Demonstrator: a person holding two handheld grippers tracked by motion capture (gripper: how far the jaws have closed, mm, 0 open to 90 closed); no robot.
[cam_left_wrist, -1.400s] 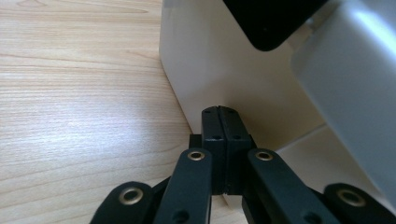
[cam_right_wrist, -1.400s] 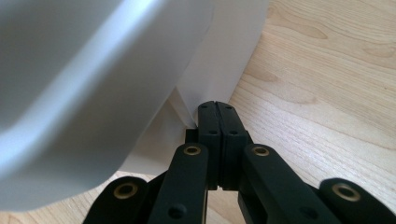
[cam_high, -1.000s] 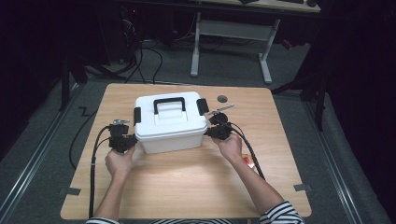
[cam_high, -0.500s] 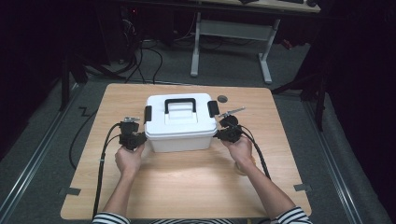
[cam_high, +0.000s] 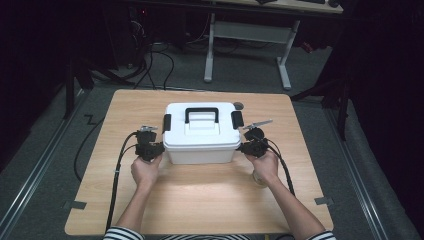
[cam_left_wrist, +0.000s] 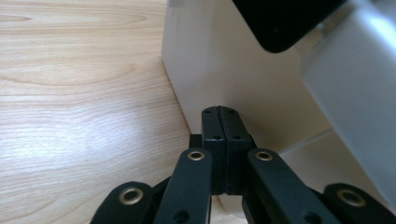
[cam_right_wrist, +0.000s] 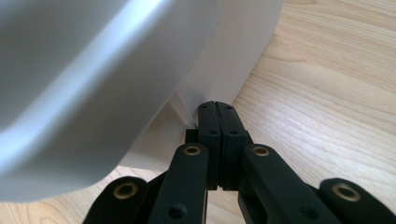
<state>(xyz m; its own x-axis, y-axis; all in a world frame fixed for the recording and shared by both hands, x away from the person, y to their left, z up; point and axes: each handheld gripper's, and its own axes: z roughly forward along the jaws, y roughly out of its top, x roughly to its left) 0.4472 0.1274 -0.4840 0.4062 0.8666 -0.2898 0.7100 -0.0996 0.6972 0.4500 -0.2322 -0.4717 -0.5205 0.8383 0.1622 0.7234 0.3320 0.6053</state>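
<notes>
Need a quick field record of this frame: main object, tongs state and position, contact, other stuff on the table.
object: white storage box with a black handle and black side latches, lid on
surface: wooden table
left tongs: shut, nothing between them, tips against the box's left side wall, low down
right tongs: shut, nothing between them, tips at the box's right side wall near its base
grip: none; box is flanked by both tongs
other: small dark round item behind the box, too small to identify

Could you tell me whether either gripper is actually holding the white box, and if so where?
Neither grips it: the left gripper and right gripper are shut on nothing, their tips against opposite end walls of the white box.
</notes>
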